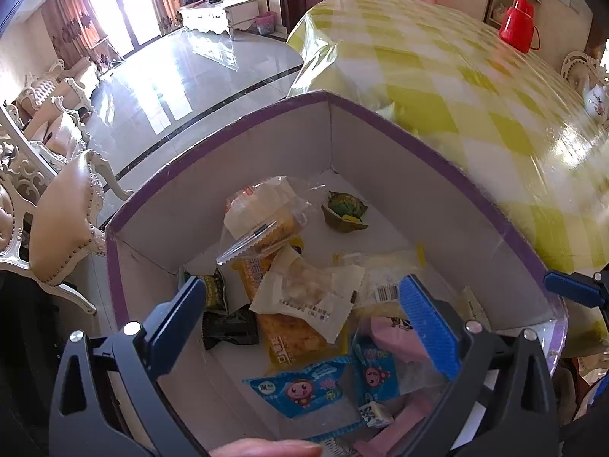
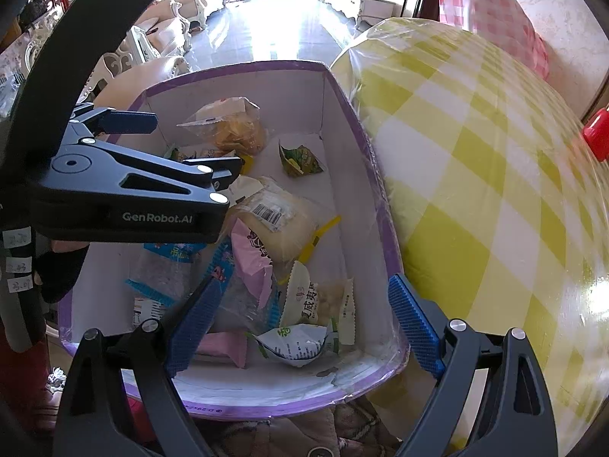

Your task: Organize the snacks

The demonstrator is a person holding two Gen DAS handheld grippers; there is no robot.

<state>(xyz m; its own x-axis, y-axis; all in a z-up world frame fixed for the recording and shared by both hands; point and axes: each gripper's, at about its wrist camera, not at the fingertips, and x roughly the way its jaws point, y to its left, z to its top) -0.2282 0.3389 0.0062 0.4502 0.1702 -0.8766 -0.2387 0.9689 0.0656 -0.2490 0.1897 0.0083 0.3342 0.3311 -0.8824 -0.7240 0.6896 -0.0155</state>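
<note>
Blue-padded fingers (image 1: 430, 327) of the left tool (image 1: 304, 323) stood wide apart over the box (image 1: 418, 144), with nothing between them; a white packet (image 1: 308, 301) and an orange packet (image 1: 293, 339) lay just below the gap. Over the near end of the same box, the right tool (image 2: 300, 327) was also spread wide and empty, above a pink packet (image 2: 249, 255) and a white-green packet (image 2: 297, 342). All the snacks in view lay loose inside the box: two blue packets (image 1: 300, 388), a barcoded pale bag (image 2: 278, 224), a clear bag of yellow snack (image 2: 232, 125) and a green wrapper (image 2: 300, 160) toward the far end. Beside the box, the checked tabletop (image 2: 475, 175) showed no snacks, only a red flask (image 1: 517, 24). That fits either a last packet just dropped in or one about to be lifted out for sorting; the pictures do not settle which. Any pick among this pile would call for closing on a single wrapper edge, since the packets overlapped
</note>
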